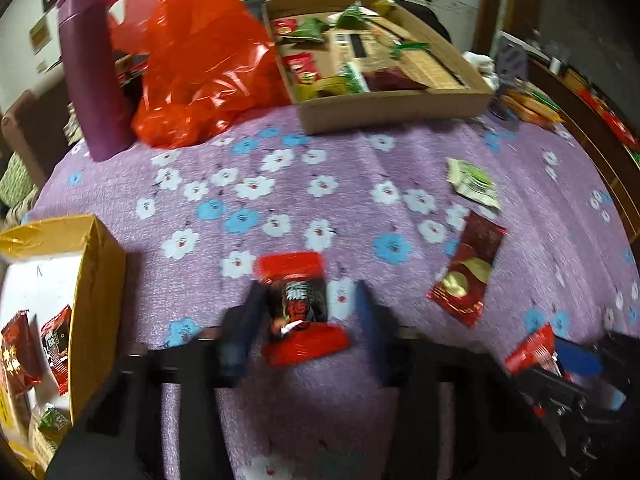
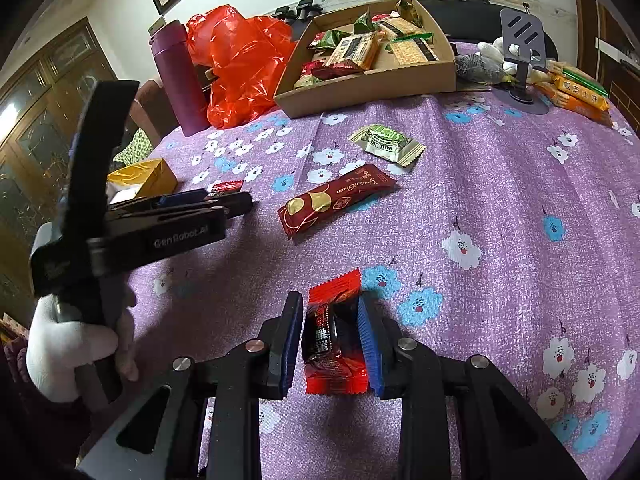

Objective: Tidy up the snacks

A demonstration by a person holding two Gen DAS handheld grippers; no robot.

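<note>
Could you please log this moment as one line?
left gripper: shut on red-black snack | right gripper: shut on red candy | loose on cloth: maroon packet, green packet

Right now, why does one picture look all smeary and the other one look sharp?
Left wrist view: the left gripper and the red candy between its fingers look smeared, like motion blur. Right wrist view: crisp, the writing on the dark red bar is clear. Both views bend the purple tablecloth at the edges.
</note>
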